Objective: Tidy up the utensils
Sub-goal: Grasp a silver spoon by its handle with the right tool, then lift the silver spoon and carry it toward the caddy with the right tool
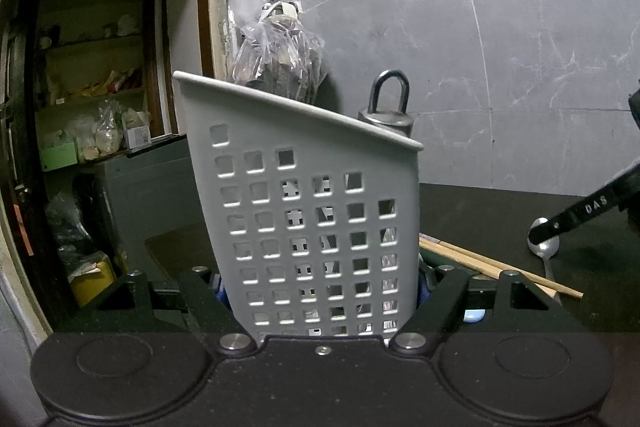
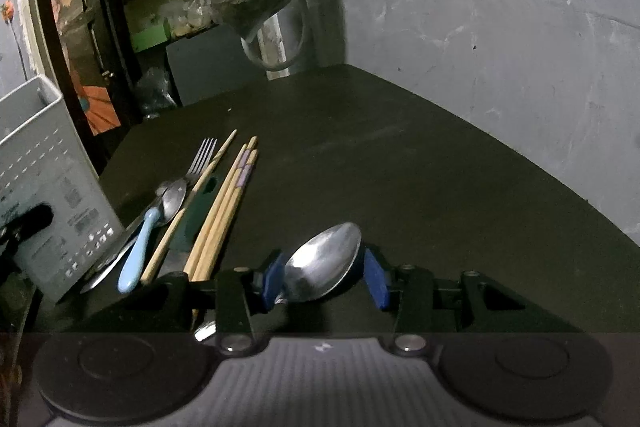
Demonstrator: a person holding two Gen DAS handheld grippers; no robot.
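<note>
Between my right gripper's (image 2: 324,277) half-parted jaws lies a steel spoon (image 2: 322,263), seemingly unpinched, on the dark tabletop (image 2: 380,163). My left gripper (image 1: 324,291) clamps the grey perforated utensil holder (image 1: 304,211). Chopsticks (image 2: 224,211), a fork (image 2: 202,157) and a blue-handled spoon (image 2: 140,251) lie beside the holder.

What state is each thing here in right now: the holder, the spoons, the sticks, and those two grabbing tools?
Holder: upright, clamped by left gripper.
Steel spoon: lying between the right gripper's blue fingers; contact unclear.
Chopsticks: flat on table, outside holder.
Fork: flat on table.
Blue-handled spoon: lying beside holder.
</note>
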